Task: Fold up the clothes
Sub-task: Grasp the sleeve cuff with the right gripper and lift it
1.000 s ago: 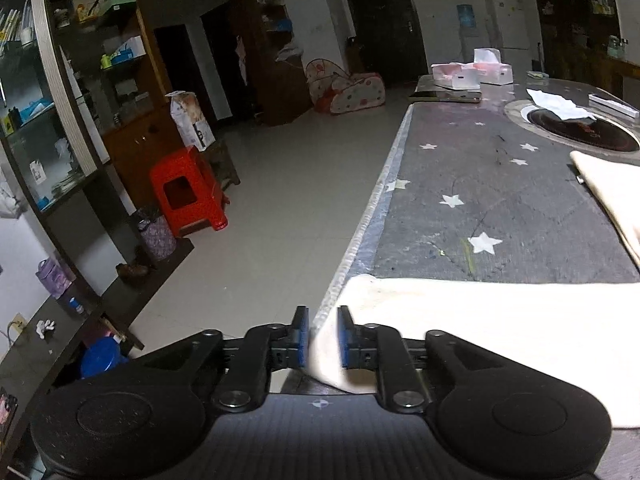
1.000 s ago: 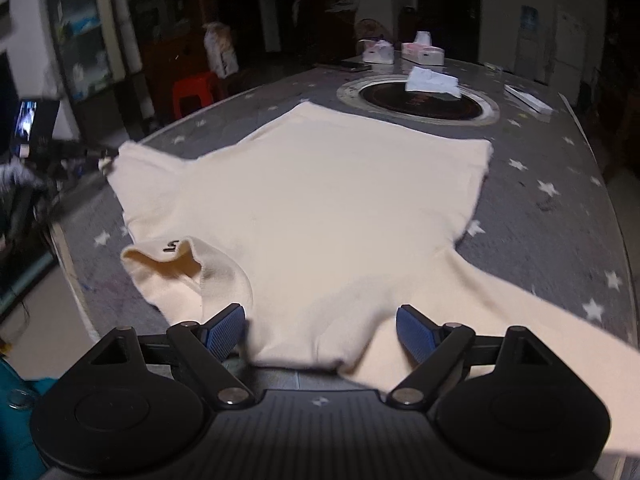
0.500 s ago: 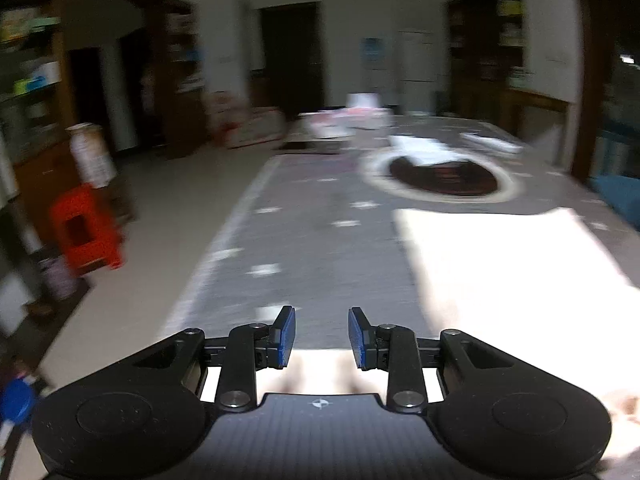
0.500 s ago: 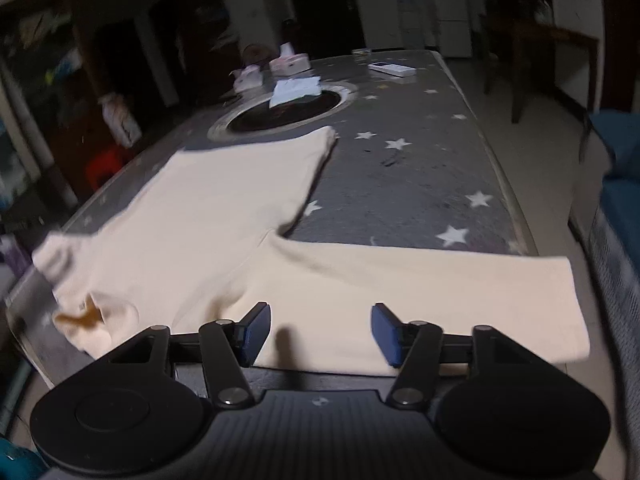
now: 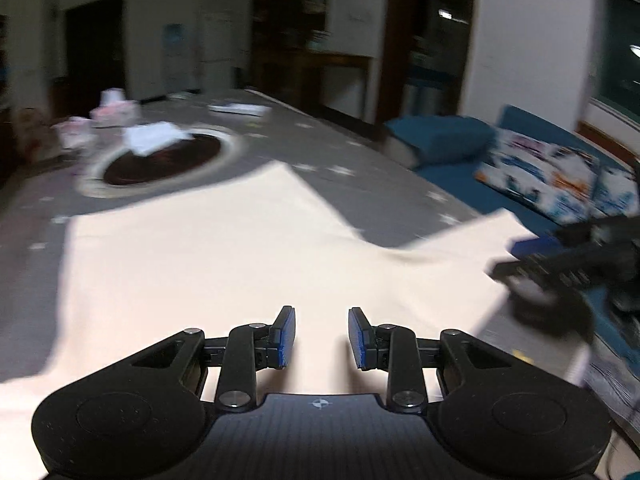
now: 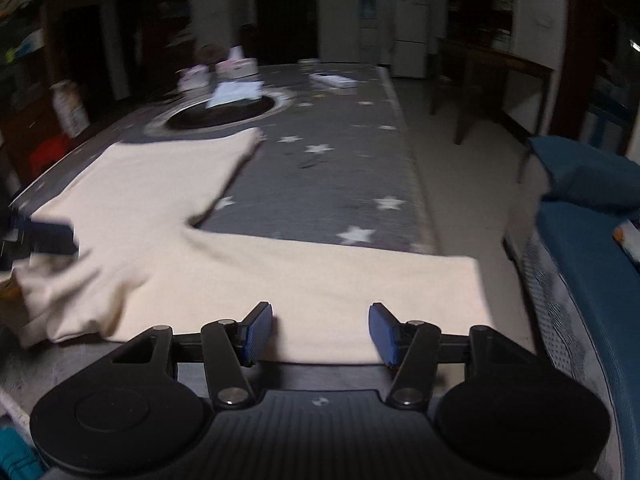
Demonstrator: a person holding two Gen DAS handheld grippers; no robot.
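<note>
A cream long-sleeved top is spread flat on a grey star-print table. Its body runs away toward the round dark inset further up the table, and one sleeve is laid crosswise along the near edge, so the sleeve's long axis runs L–R across the right-wrist view.

The key relation: the sleeve sits directly in front of and under the right gripper. The cuff end is off to that view's right, the shoulder to its left. The blue pads are held apart, astride the sleeve's near hem, with nothing pinched. Cloth is seen between them but no pad is pressed on it.

The left gripper is poised over the body of the top, approx. mid-garment, w/ its jaws parted and empty. The sleeve is seen stretching away to that view's right, where the right gripper appears as a dark blur at the cuff side. The right hand is thus judged the nearer one for a sleeve fold inward across the body.

Hard to make out:
- The left-wrist view is heavily smeared, so hem lines and the collar can't be resolved.
- The other sleeve and the collar area are bunched at the left edge of the right-wrist view, partly behind a dark blurred shape.
- Whether the pads touch the table can't be told.
</note>
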